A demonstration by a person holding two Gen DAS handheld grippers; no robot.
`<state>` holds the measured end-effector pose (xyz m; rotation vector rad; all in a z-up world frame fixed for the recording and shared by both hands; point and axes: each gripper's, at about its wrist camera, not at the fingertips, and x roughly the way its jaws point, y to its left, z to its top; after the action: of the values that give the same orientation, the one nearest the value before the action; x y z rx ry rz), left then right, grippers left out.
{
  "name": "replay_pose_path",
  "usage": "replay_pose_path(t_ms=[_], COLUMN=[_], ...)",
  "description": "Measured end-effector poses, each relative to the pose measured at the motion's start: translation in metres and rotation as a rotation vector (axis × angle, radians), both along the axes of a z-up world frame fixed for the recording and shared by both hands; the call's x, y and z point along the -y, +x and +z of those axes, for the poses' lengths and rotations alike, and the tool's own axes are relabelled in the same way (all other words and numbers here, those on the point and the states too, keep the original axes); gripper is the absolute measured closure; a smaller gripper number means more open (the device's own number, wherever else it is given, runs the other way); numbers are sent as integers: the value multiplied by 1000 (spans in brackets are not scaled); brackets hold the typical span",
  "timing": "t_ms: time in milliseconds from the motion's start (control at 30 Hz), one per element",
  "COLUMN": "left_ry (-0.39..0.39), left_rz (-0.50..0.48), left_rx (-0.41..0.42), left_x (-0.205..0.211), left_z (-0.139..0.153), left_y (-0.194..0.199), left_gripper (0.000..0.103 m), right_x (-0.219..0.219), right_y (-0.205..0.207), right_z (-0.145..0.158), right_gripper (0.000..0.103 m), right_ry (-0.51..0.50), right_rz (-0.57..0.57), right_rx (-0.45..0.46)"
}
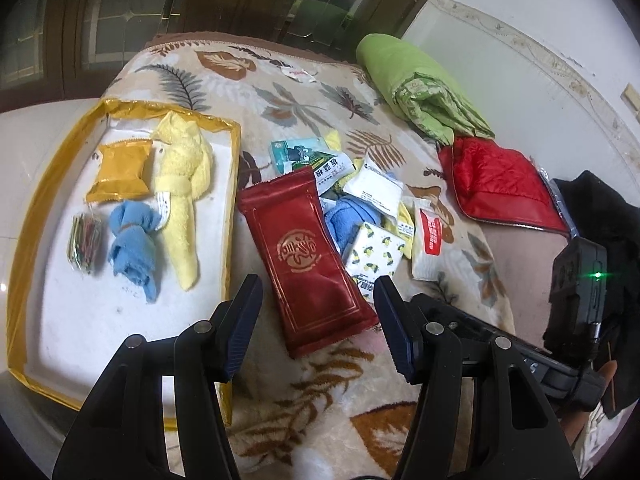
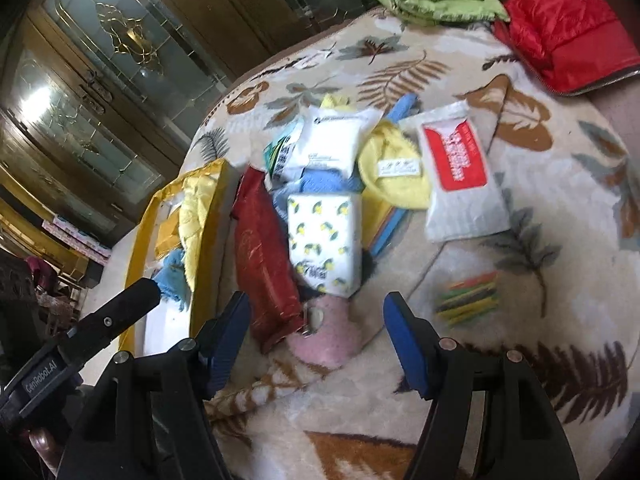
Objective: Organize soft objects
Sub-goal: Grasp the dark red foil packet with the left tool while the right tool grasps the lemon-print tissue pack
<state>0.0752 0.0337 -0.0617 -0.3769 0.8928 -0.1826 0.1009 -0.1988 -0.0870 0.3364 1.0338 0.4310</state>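
Yellow-rimmed white tray [image 1: 24,216] left of open, empty left gripper [image 1: 316,320], holding yellow towel [image 1: 180,184], blue cloth [image 1: 132,244], gold packet [image 1: 120,172], red foil pouch [image 1: 304,252] ahead between jaws, open, empty right gripper [image 2: 316,332] over pink sock [image 2: 328,336].

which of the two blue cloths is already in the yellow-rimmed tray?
The knotted light-blue cloth, lying beside the yellow towel inside the tray. The other blue cloth is still buried in the packet pile on the blanket.

Blanket [image 1: 304,92]: cream, printed with brown and grey leaves; covers the bed.
Green quilt [image 1: 416,84]: folded, at the blanket's far right corner.
Red quilted jacket [image 1: 496,184]: folded, touching the quilt's near end, at the right edge.
Cabinet doors [image 2: 100,64]: dark wood with leaded glass, beyond the far edge.
Wall [image 1: 540,32]: white, right of the bed.
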Motion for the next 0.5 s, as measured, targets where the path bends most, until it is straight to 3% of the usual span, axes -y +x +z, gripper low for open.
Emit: replay_pose_path(t_ms=[300, 500], left_ry=[-84, -149], left_rz=[-68, -1], left_rx=[-107, -276], left_x=[10, 6], left_z=[-15, -44], left_y=[24, 72], left_gripper=[45, 45], right_x=[3, -7], right_y=[14, 41], right_z=[-2, -24], right_gripper=[35, 35], right_ry=[60, 60], right_rz=[0, -3], right_rx=[-12, -67])
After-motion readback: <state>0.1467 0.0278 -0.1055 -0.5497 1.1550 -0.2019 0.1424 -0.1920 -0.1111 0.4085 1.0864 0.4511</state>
